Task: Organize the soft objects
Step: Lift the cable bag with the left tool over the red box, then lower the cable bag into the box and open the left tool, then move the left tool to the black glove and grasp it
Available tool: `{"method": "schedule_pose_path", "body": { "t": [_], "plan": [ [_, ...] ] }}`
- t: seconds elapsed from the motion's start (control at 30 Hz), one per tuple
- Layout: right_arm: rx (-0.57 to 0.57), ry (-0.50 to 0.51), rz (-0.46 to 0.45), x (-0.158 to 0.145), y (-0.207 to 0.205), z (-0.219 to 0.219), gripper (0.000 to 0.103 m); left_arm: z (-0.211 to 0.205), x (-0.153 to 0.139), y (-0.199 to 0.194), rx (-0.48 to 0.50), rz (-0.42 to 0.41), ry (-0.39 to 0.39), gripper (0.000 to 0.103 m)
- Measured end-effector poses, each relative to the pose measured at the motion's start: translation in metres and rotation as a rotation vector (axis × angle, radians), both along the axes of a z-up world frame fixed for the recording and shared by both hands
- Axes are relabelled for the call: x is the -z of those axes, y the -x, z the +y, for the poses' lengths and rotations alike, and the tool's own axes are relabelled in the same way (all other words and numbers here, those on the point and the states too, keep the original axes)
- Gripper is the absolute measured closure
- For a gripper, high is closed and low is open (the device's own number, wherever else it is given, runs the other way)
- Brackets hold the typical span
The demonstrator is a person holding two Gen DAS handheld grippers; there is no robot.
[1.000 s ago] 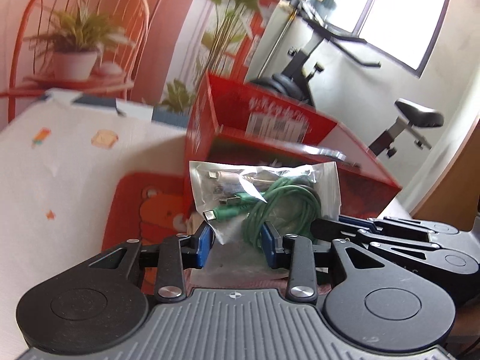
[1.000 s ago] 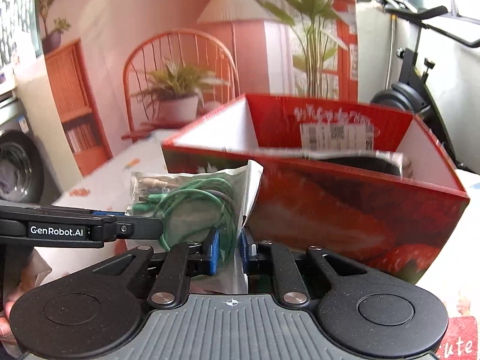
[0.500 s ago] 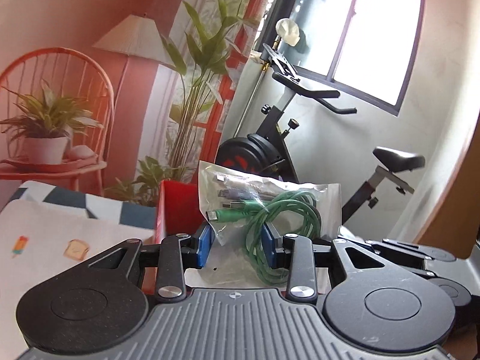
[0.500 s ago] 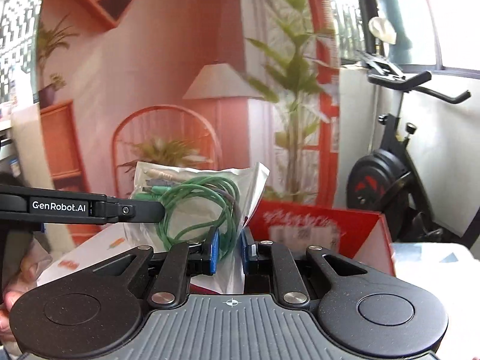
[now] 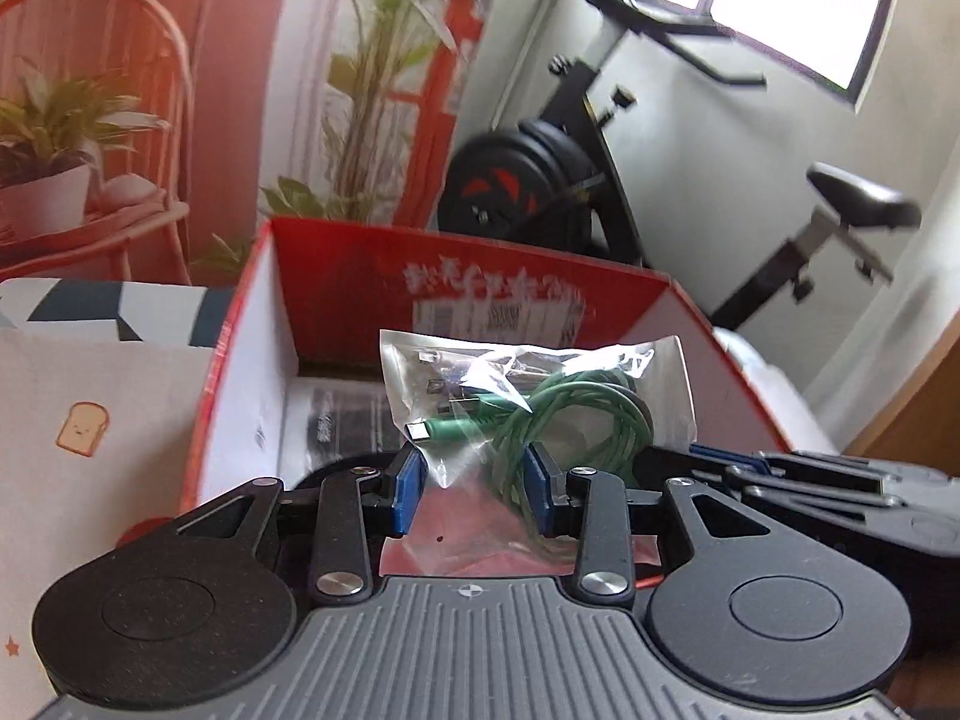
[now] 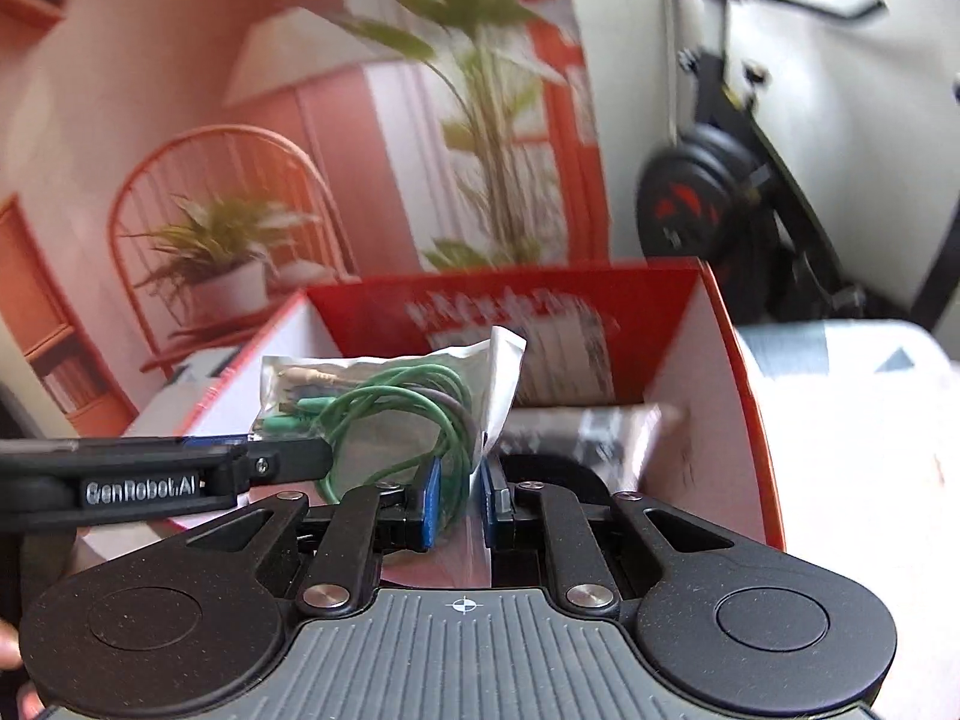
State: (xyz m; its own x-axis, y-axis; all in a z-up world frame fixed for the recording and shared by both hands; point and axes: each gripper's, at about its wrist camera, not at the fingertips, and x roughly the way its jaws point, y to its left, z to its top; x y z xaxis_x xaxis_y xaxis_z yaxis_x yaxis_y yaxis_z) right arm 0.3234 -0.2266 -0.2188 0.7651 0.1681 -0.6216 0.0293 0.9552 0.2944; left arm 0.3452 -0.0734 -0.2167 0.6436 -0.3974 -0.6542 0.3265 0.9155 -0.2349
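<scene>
Right now both grippers are carrying one clear plastic bag of coiled green cables [image 5: 534, 408] over the open red cardboard box with white inner walls [image 5: 240, 372]. The left gripper [image 5: 474, 495] is standing partly open with its blue pads pressing the lower part of the bag, so it is gripping it. The right gripper [image 6: 459, 501] is nearly closed, pinching a thin fold of the same bag [image 6: 384, 402] between its blue pads.

As a judgement, the task is partway along. This bag is lifted and hanging above the box mouth, not yet released, and at least one other plastic-wrapped packet with dark print [image 5: 336, 420] is lying on the box floor already. What is left for this item is lowering it in and letting go with both grippers. Whether more soft objects are waiting elsewhere cannot be told from these views.

Around the box, a pale cloth printed with small toast figures [image 5: 84, 420] is covering the table on the left. Behind are standing a black exercise bike [image 5: 576, 180], a tall green plant [image 5: 384, 90] and an orange wire chair holding a potted plant [image 6: 222, 252]. Nothing is blocking the box opening. The near box wall sits just below the bag, so the hanging lower edge could catch on it.
</scene>
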Motion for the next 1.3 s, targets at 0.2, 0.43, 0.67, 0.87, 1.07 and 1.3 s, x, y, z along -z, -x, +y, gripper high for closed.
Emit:
{"method": "schedule_pose_path", "body": {
  "t": [0.2, 0.43, 0.67, 0.87, 1.07, 1.3],
  "plan": [
    [0.019, 0.002, 0.087, 0.023, -0.007, -0.004, 0.092, -0.003, 0.017, -0.002, 0.004, 0.059, -0.029, 0.065],
    [0.078, 0.017, 0.026, 0.016, 0.010, -0.007, 0.080, 0.002, -0.004, 0.016, 0.000, -0.049, -0.050, 0.039],
    [0.055, 0.108, -0.106, -0.012, 0.058, 0.002, 0.073, 0.010, -0.032, 0.055, 0.038, -0.155, -0.093, 0.035],
    [0.024, 0.129, -0.185, -0.022, 0.114, 0.014, 0.069, 0.031, -0.036, 0.106, 0.052, -0.163, -0.065, 0.035],
    [0.003, 0.078, -0.168, -0.007, 0.165, 0.025, 0.059, 0.053, -0.008, 0.152, 0.022, -0.095, -0.045, 0.035],
    [0.009, 0.025, -0.023, 0.043, 0.203, 0.041, 0.056, 0.073, 0.046, 0.179, -0.032, 0.078, -0.019, 0.036]
  ]
}}
